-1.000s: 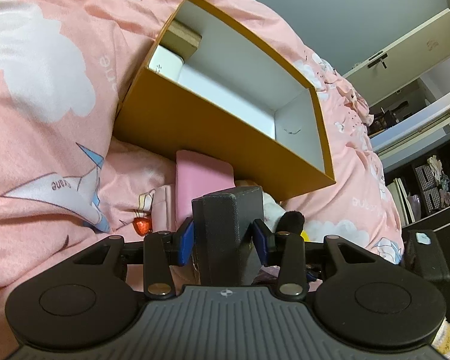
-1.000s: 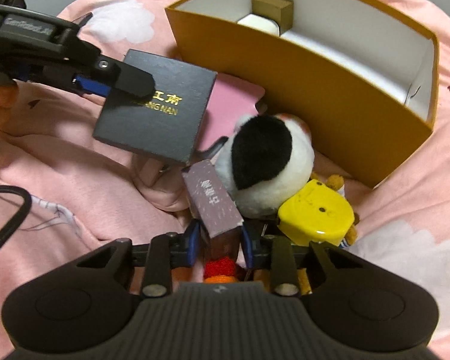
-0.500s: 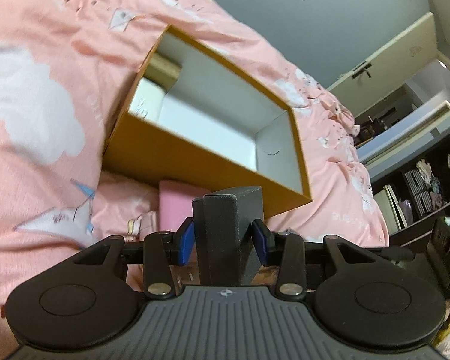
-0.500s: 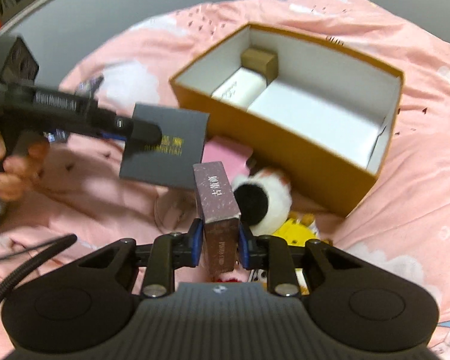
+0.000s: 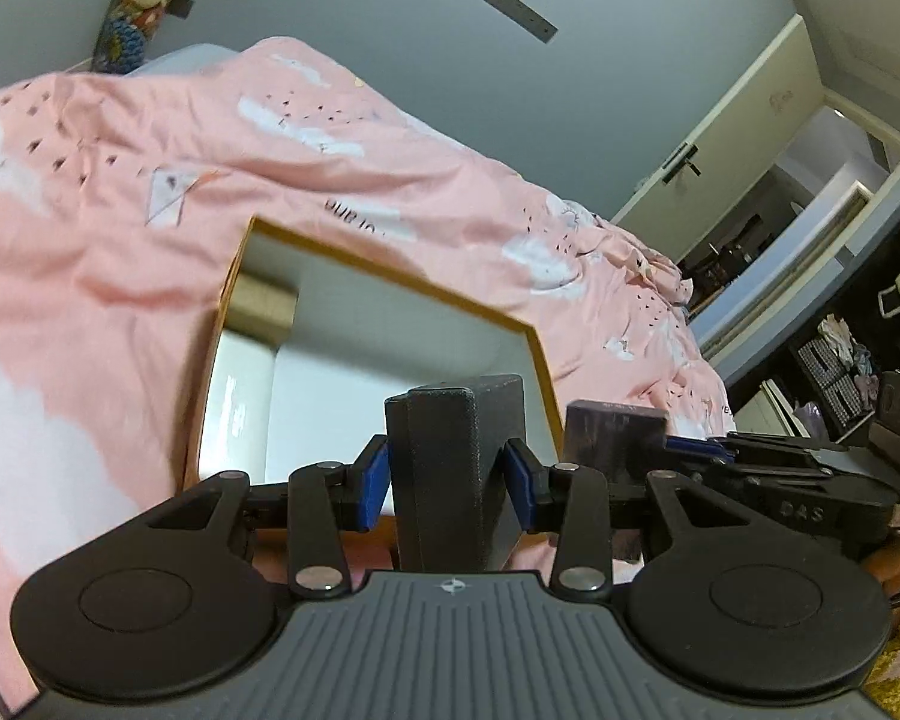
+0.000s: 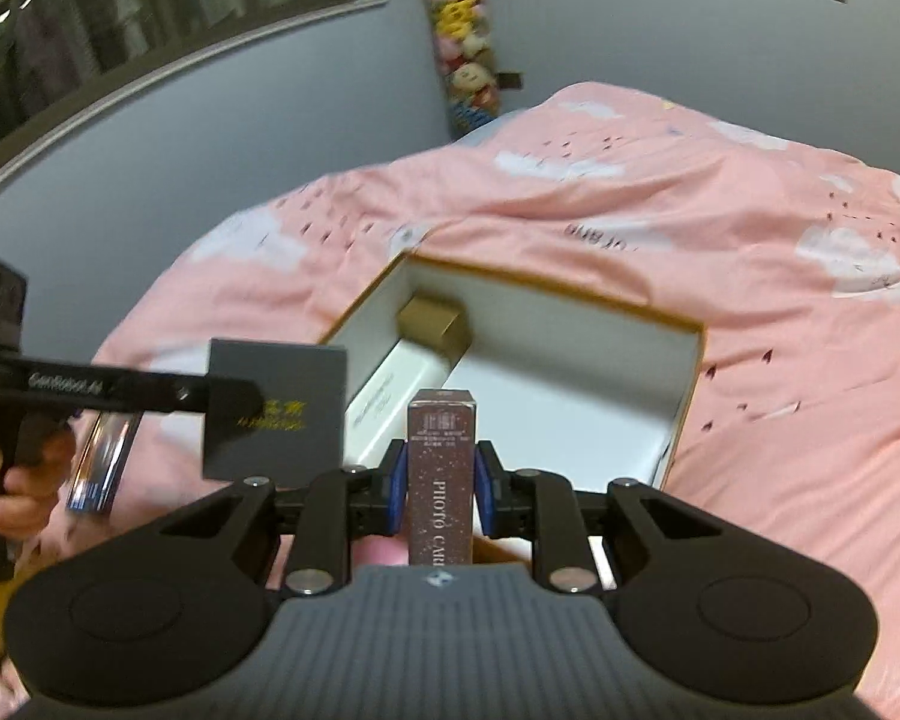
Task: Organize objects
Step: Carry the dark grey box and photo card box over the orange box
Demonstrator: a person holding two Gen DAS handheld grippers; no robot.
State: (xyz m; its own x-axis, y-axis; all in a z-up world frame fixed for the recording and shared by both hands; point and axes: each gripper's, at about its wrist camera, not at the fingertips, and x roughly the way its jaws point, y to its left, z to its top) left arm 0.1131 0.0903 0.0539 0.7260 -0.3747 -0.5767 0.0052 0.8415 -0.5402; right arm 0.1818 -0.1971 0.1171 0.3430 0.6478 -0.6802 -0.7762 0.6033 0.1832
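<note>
My left gripper (image 5: 447, 474) is shut on a dark grey square box (image 5: 459, 438), held on edge above the near end of the open orange box (image 5: 384, 273) on the pink bed. My right gripper (image 6: 441, 492) is shut on a narrow maroon card box (image 6: 441, 450), upright over the orange box's (image 6: 687, 396) near wall. Inside lie a small brown box (image 6: 435, 324) and a long white box (image 6: 390, 402) at the far left end. The right wrist view shows the left gripper (image 6: 234, 399) holding the grey box (image 6: 276, 414), gold lettering facing me. The maroon box (image 5: 615, 438) shows right of the grey one.
A pink quilt (image 5: 120, 192) with cloud prints covers the bed all round. A person's hand (image 6: 18, 492) holds the left tool's handle. Plush toys (image 6: 468, 60) hang in the wall corner. A door (image 5: 720, 180) and dark shelves (image 5: 840, 354) stand to the right.
Both grippers rose from the pile of toys with their boxes and now hang above the orange box's near side. The plush toys and pink item below have dropped out of view.
</note>
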